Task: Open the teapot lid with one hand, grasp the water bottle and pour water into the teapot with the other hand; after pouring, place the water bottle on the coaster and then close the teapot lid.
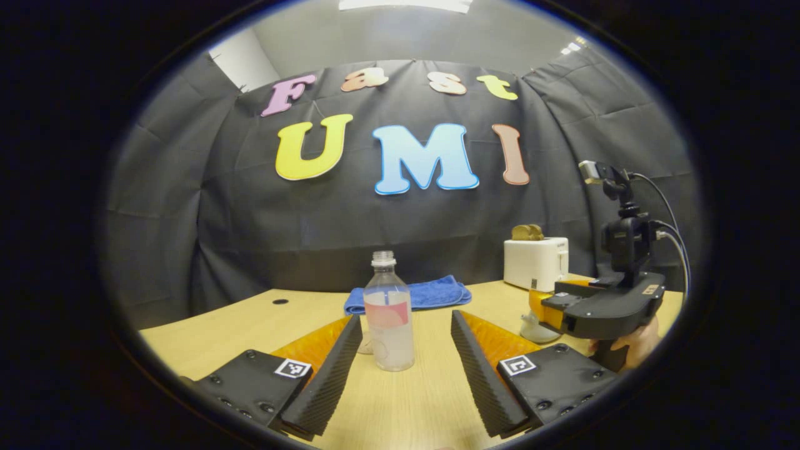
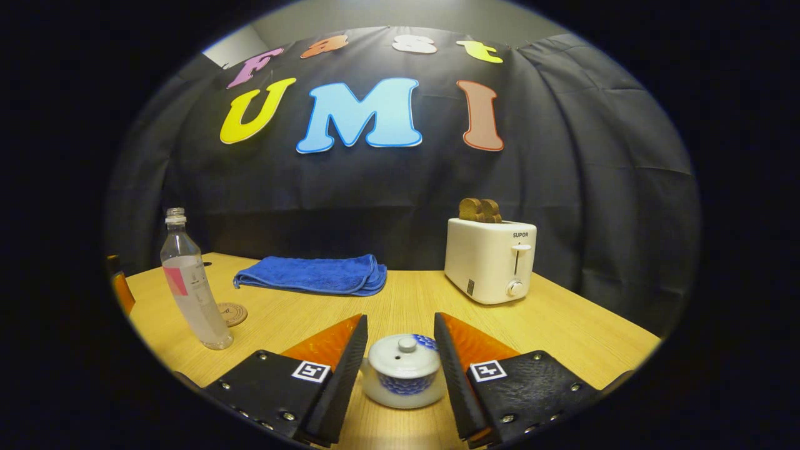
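A clear uncapped water bottle (image 1: 388, 312) with a pink label stands upright on the table, just ahead of and centred between the fingers of my open left gripper (image 1: 405, 320). In the right gripper view the same bottle (image 2: 190, 281) is at the left, and a round brown coaster (image 2: 232, 314) lies just behind it. The white teapot (image 2: 403, 375) with a blue pattern sits with its lid (image 2: 405, 353) on, between the spread fingers of my open right gripper (image 2: 400, 324), which do not press on it. The left gripper view shows the right gripper (image 1: 562, 315) over the partly hidden teapot (image 1: 535, 329).
A folded blue towel (image 2: 312, 275) lies at the back of the wooden table (image 2: 562, 325). A white toaster (image 2: 490, 259) holding bread slices (image 2: 480, 209) stands at the back right. A hand (image 1: 634, 347) holds the right gripper. Black cloth walls off the rear.
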Motion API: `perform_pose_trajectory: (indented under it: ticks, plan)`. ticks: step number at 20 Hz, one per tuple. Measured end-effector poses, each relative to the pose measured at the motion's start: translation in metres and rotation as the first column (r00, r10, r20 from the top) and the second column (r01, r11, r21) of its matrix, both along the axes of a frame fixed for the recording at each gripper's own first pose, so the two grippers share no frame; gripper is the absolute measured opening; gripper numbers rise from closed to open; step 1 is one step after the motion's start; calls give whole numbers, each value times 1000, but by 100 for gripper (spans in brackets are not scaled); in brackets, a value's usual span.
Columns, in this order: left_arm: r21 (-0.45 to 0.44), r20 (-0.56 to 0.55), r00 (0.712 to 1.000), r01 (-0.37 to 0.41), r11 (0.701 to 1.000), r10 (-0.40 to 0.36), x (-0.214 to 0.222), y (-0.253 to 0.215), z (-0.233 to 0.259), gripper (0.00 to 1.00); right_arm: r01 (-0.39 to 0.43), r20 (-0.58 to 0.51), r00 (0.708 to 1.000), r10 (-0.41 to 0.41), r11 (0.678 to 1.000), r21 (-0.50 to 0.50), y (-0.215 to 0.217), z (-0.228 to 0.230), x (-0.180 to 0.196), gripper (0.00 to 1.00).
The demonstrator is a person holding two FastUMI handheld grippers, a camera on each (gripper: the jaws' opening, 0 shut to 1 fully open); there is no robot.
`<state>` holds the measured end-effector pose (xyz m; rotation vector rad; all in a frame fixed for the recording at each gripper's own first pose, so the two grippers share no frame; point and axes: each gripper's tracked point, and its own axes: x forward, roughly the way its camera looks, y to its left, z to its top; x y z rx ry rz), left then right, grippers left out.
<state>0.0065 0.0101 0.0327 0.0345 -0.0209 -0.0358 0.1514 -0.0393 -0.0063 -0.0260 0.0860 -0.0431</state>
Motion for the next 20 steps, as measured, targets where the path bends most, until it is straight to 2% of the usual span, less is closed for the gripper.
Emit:
perform_pose_trajectory:
  ticks: [1,2,3,5,6,7,15,20]
  plan:
    - [1,-1,1000,2,1000,-2,0,0,0,100,15,-10,1000,-15,1000,-5,-3,-1,0,66]
    - [1,-3,1000,3,1000,-3,1,0,0,100,22,-6,1000,-22,1000,10,-8,-5,8,51]
    - [1,-6,1000,4,1000,-4,1,0,-1,100,32,-6,999,-32,999,16,-10,-5,8,45]
    - [5,-11,1000,2,1000,-2,2,1,-1,100,46,-9,999,-46,999,-4,-4,3,-4,41]
    - [9,-11,1000,1,1000,-1,0,1,0,100,48,-11,999,-48,999,-10,-8,0,5,8]
    - [11,-6,1000,-2,1000,2,-1,3,0,100,37,-10,999,-37,999,-22,-8,-1,5,12]
    - [-27,27,1000,1,1000,0,4,2,5,100,3,49,999,-1,999,-48,-1,22,-4,12]
    - [-43,-7,1000,5,999,-6,30,3,-9,100,-45,93,995,46,999,-12,8,45,-36,12]
